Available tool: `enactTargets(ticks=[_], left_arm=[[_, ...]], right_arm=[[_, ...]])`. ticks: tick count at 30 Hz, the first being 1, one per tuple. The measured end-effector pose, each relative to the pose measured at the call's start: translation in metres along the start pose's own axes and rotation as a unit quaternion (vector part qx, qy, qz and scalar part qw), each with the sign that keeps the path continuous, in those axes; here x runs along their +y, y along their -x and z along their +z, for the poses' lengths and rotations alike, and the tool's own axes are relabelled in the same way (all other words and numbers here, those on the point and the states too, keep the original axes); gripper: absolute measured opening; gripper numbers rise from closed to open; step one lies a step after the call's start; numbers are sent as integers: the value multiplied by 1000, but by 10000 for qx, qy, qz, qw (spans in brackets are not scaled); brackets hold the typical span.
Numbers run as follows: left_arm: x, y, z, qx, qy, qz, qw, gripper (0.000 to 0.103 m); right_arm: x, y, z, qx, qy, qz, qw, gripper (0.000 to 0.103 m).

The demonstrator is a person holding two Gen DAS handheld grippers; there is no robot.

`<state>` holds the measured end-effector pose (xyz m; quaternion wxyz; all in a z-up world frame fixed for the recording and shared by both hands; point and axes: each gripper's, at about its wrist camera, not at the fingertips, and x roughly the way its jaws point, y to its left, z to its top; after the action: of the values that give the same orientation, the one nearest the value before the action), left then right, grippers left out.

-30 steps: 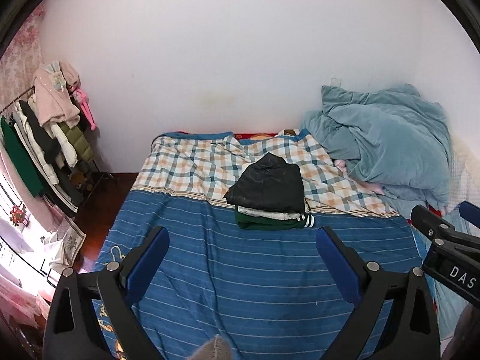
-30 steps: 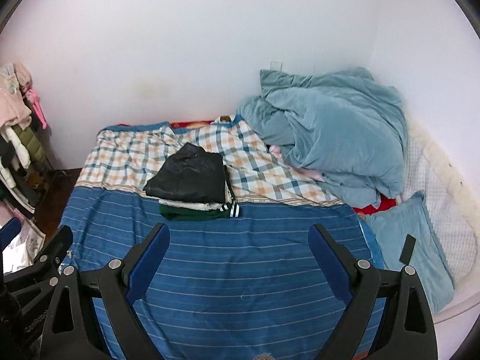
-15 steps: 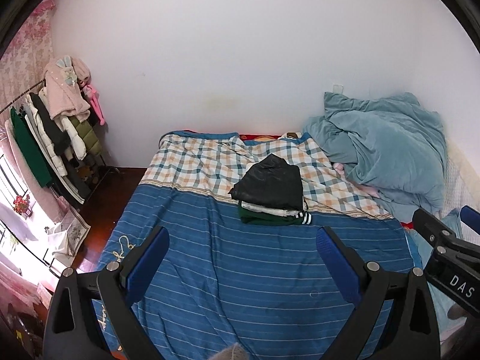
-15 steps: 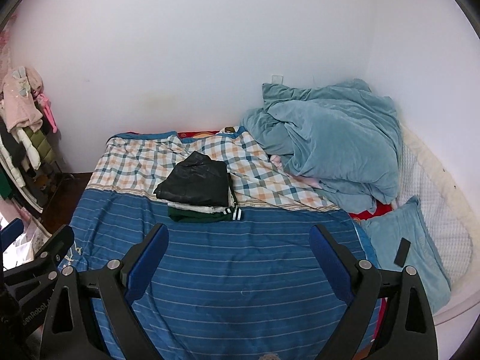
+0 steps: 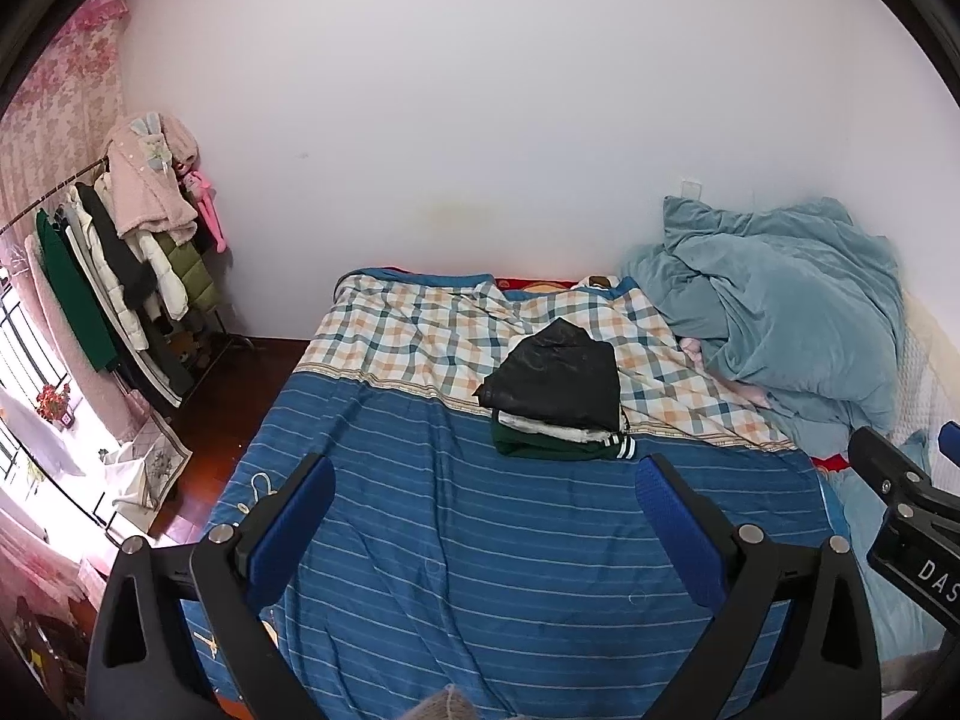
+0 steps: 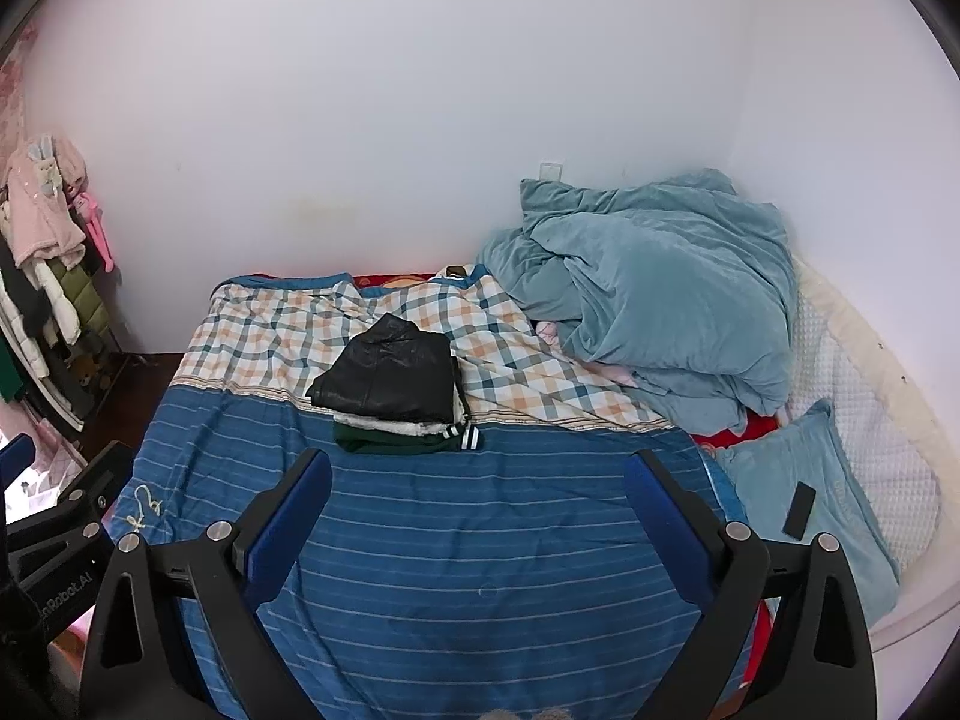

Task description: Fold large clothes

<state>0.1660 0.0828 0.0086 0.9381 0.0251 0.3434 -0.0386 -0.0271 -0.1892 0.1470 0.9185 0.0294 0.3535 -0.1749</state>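
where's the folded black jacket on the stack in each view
Left wrist: the black jacket lies right of centre, topping the stack on the bed, above the gap between the open left gripper fingers.
Right wrist: the black jacket lies left of centre, above the open right gripper.
Shared landmark: the crumpled teal duvet to its right.

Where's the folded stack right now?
The folded stack lies mid-bed in both views, straddling the line between the checked and striped parts of the bedspread, left of the crumpled blue duvet.
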Motion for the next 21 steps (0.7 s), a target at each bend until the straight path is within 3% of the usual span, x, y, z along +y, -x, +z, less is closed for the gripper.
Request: enactTargets(ticks=[21], left_arm=[[5, 9, 3, -44, -94, -67, 9999, 103]], right_arm=[[0, 0, -4, -1, -3, 121, 9999, 100]])
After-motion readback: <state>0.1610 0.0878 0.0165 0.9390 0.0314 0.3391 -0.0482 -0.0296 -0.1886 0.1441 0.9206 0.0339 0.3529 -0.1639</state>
